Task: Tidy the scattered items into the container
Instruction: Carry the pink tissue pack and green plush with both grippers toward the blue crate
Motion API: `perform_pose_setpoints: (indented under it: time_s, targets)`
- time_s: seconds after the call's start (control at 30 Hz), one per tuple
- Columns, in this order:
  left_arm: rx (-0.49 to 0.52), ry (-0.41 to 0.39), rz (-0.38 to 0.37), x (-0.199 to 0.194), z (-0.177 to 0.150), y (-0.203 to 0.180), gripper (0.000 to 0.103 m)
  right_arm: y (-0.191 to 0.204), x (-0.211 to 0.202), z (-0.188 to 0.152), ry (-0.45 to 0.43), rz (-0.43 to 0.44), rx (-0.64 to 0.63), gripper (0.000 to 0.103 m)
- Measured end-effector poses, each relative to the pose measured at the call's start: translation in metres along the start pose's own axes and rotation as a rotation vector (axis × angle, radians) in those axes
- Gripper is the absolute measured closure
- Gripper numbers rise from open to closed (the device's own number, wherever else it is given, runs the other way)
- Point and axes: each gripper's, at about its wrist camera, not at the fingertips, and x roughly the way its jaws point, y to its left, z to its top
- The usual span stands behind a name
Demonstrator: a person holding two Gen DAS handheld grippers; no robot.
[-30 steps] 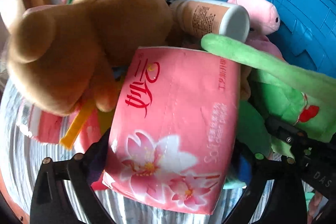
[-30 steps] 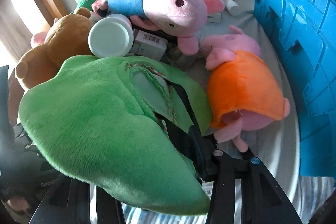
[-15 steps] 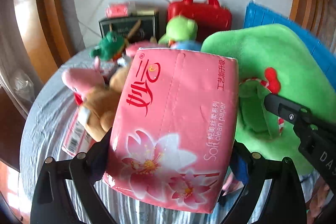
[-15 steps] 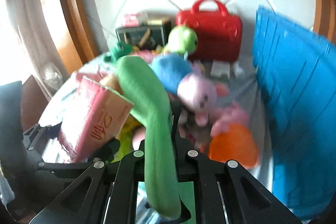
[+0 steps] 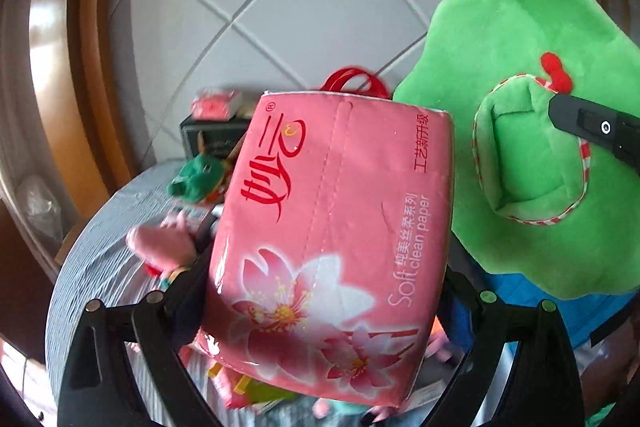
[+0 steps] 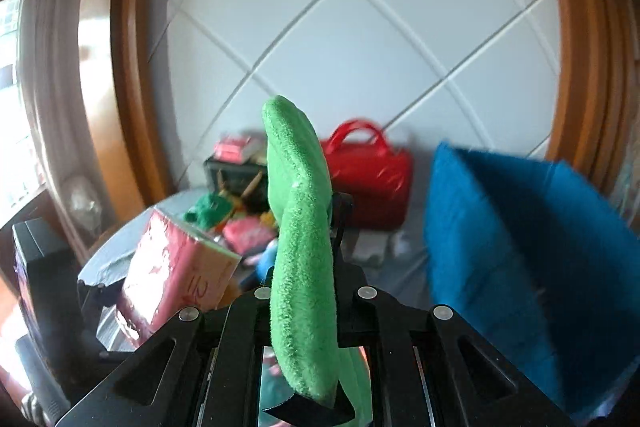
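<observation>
1. Over on the left, the left gripper (image 5: 324, 291) has its jaws spread wide, and they are clamped on the two sides of a pink tissue pack (image 5: 332, 247) printed with flowers and red lettering. The pack stands tilted between the fingers (image 5: 120, 347), its far end reaching out past the fingertips.
2. Beyond those fingers, low down, lies a grey cloth-covered table (image 5: 92, 247) with small things scattered on it: a dark green plush toy (image 5: 198, 179) and a pink plush toy (image 5: 164, 243), both left of the pack. A dark box (image 5: 208, 139) stands further back against the tiled wall, and a red handle pokes up just behind the pack's far edge.
3. To the right of the pack hangs a flat green plush piece (image 5: 520, 167) with a stitched pocket trimmed in red and white. The tip of the right gripper (image 5: 592, 131) bites on it near a red bow.
4. Seen along the right gripper (image 6: 304, 307), its fingers are pressed nearly together, pinching the green plush piece (image 6: 300, 227) edge-on; the plush rises upright out of the jaws.
5. Ahead of those fingers sits a red handbag (image 6: 368, 179) at the wall.
6. Right of the fingers stands the blue container (image 6: 520, 247), blurred, well apart from both held items.
</observation>
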Motion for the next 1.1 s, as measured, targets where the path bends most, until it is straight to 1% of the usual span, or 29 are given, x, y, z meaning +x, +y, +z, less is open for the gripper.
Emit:
perform_pose_setpoints:
  time_s: [0.1,0.17,0.27,0.33,0.43,0.5,0.57,0.67,0.7,0.77,0.87,0.9,0.97,1.03,1.1]
  targets:
    - [0.023,-0.037,-0.027,-0.009,0.018,-0.030,0.008,-0.023,-0.023,0.012,-0.050,-0.031,0.006,0.093]
    - [0.038,-0.062,-0.046,-0.014,0.032,-0.057,0.008,-0.040,-0.034,0.020,-0.080,-0.049,0.012,0.093]
    - [0.054,-0.085,-0.075,-0.016,0.049,-0.100,0.008,-0.081,-0.051,0.032,-0.128,-0.075,0.029,0.093]
    - [0.062,-0.091,-0.094,-0.013,0.059,-0.132,0.008,-0.116,-0.060,0.041,-0.151,-0.092,0.032,0.093]
    - [0.068,-0.092,-0.156,-0.003,0.077,-0.188,0.008,-0.171,-0.066,0.051,-0.173,-0.116,0.020,0.093]
    - [0.049,-0.050,-0.216,0.012,0.097,-0.230,0.008,-0.227,-0.061,0.059,-0.161,-0.127,0.011,0.093]
    - [0.035,0.002,-0.226,0.033,0.116,-0.272,0.008,-0.273,-0.053,0.066,-0.138,-0.153,-0.006,0.093]
    - [0.047,0.072,-0.189,0.069,0.139,-0.328,0.008,-0.337,-0.026,0.071,-0.088,-0.214,-0.051,0.093]
    - [0.043,0.113,-0.166,0.086,0.144,-0.346,0.008,-0.355,-0.016,0.070,-0.061,-0.218,-0.059,0.093]
    - [0.043,0.192,-0.126,0.119,0.148,-0.369,0.008,-0.385,0.009,0.068,-0.001,-0.201,-0.061,0.093]
    - [0.085,0.266,-0.030,0.167,0.150,-0.394,0.008,-0.413,0.043,0.064,0.068,-0.166,-0.055,0.093]
    - [0.094,0.285,0.003,0.183,0.149,-0.399,0.008,-0.417,0.053,0.062,0.082,-0.153,-0.051,0.093]
    - [0.096,0.323,0.043,0.216,0.146,-0.407,0.008,-0.429,0.078,0.061,0.124,-0.117,-0.027,0.093]
    - [0.083,0.379,0.049,0.251,0.142,-0.414,0.008,-0.437,0.100,0.061,0.158,-0.093,-0.008,0.093]
    - [0.058,0.449,0.037,0.280,0.137,-0.421,0.007,-0.439,0.127,0.059,0.190,-0.084,0.000,0.093]
